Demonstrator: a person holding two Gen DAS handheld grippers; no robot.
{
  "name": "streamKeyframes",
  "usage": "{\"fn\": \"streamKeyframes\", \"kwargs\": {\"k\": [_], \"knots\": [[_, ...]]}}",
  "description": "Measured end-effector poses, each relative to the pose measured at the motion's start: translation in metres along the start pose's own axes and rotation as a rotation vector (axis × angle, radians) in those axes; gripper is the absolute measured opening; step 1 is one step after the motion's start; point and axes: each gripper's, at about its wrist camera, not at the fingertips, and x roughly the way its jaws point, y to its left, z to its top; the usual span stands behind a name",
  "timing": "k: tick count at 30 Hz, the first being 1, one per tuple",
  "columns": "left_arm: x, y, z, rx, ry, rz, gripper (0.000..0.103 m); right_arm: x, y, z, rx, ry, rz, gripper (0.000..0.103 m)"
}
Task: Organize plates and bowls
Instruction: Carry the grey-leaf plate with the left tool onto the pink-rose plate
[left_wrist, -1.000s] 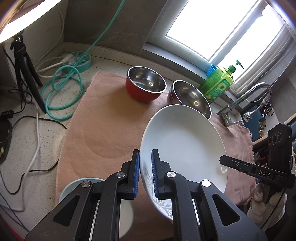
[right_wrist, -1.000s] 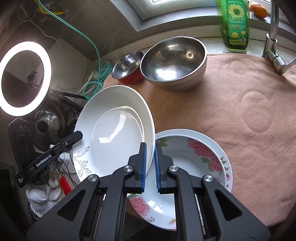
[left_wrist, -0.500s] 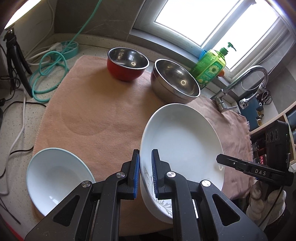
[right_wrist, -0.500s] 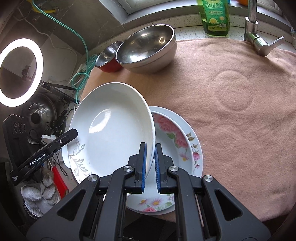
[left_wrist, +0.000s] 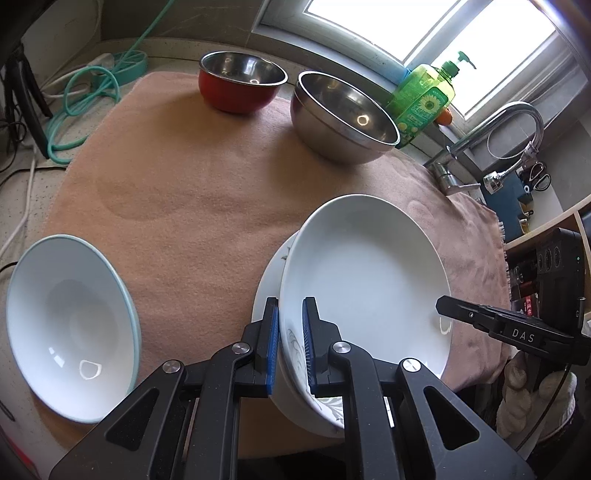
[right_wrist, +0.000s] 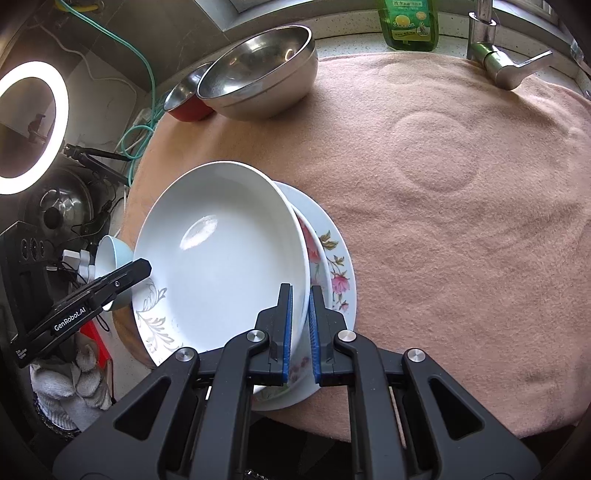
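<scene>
- Nearest in the left wrist view, the left gripper (left_wrist: 290, 343) is seen pinching the near rim of a deep white ceramic plate with a grey leaf motif (left_wrist: 369, 280); its blue pads are pressed on either side of the rim.
- In the right wrist view, the right gripper (right_wrist: 299, 325) is clamped on the opposite rim of the same plate (right_wrist: 221, 254), so the plate is carried by 2 grips at once.
- The plate is held tilted just above a flat white plate with pink flower print (right_wrist: 332, 266), which lies on the peach-coloured towel (right_wrist: 461, 221); contact between the 2 plates cannot be told.
- The held plate is judged stiff, fairly heavy, glazed and slippery, and breakable; a firm rim grip on 2 opposite sides is judged the best hold, and a gentle, level setting-down is called for to avoid chipping.
- To the left, a white bowl with a pale blue rim (left_wrist: 70, 325) is seen resting on the towel edge, well apart from the plates.
- Farther back, a large stainless steel bowl (left_wrist: 343, 118) and a smaller red bowl with a steel inside (left_wrist: 240, 85) are set near each other.
- Beyond these, a green dish-soap bottle (left_wrist: 424, 99) stands by the window.
</scene>
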Motion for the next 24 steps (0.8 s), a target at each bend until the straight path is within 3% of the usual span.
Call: {"fn": "streamKeyframes", "kwargs": {"k": [17, 24], "knots": [[0.006, -0.001, -0.007, 0.006, 0.023, 0.017, 0.011, 0.005, 0.007, -0.005, -0.072, 0.012, -0.068, 0.009], [0.007, -0.004, -0.007, 0.024, 0.034, 0.017, 0.011, 0.006, 0.014, -0.007, -0.122, 0.014, -0.134, 0.011]]}}
